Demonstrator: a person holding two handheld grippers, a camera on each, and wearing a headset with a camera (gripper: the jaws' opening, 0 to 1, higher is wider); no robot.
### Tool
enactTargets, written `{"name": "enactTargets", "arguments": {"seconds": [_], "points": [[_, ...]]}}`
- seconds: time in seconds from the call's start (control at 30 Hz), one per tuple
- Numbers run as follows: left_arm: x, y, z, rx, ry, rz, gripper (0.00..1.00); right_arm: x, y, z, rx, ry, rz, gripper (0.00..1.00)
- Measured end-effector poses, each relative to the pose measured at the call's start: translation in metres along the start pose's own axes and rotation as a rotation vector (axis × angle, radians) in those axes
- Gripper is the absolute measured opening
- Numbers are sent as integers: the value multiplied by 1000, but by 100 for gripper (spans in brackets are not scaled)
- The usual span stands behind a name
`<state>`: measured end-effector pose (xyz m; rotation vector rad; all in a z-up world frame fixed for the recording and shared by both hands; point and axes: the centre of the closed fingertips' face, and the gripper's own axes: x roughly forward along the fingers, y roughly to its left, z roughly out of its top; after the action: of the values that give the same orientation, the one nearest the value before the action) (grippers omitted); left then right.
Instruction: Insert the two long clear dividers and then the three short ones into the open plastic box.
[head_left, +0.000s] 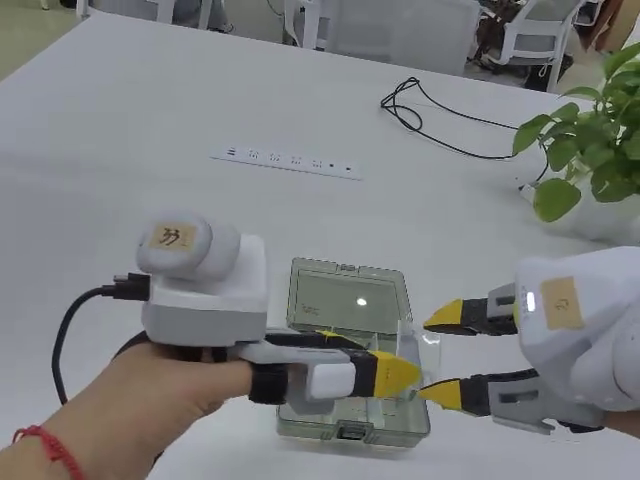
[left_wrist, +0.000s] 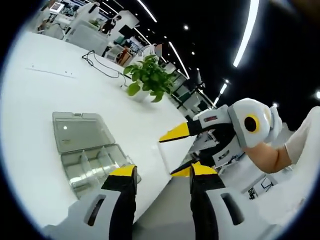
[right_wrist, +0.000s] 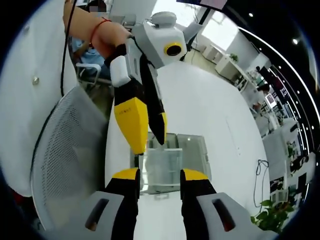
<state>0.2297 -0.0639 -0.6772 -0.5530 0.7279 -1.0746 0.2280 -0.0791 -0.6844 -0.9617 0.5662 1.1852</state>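
Observation:
The clear plastic box (head_left: 345, 415) lies open near the table's front edge, its lid (head_left: 350, 295) folded back flat. Clear dividers split its tray (left_wrist: 95, 167) into compartments; I cannot tell how many are in. My left gripper (head_left: 385, 360) reaches over the tray from the left, open, and I see nothing between its jaws (left_wrist: 162, 172). My right gripper (head_left: 442, 354) faces it from the right, just past the box's right end, wide open and empty. From the right gripper (right_wrist: 160, 175), the left gripper (right_wrist: 150, 145) hangs directly above the box (right_wrist: 170, 165).
A white power strip (head_left: 290, 160) lies mid-table, with a black cable (head_left: 430, 120) looped behind it. A potted plant (head_left: 590, 150) stands at the right edge. A grey mesh chair (right_wrist: 65, 150) stands off the table's near side.

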Motion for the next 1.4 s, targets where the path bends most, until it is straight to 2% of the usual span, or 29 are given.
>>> {"name": "enactTargets", "arguments": {"seconds": [0.13, 0.4, 0.7, 0.97, 1.23, 1.27, 1.37, 1.4], "points": [[5, -6, -5, -16, 24, -31, 27, -2, 0, 4, -3, -5, -7, 33], [8, -9, -6, -54, 18, -52, 8, -2, 3, 8, -5, -9, -10, 33], [8, -10, -9, -68, 20, -64, 0, -2, 4, 9, -13, -7, -7, 33], [8, -8, -11, -77, 23, -63, 0, -1, 5, 10, -39, 2, -9, 33], [8, -6, -11, -108, 1, -55, 0, -1, 5, 11, -53, 4, -17, 33], [7, -5, -14, -94, 12, -48, 0, -1, 4, 12, -51, 1, -22, 33], [6, -5, -13, -82, 3, -50, 0, -5, 3, 15, -37, -13, -18, 34], [5, -5, -13, -54, 3, -47, 0, -8, 1, 17, -21, -29, -16, 34]]}}
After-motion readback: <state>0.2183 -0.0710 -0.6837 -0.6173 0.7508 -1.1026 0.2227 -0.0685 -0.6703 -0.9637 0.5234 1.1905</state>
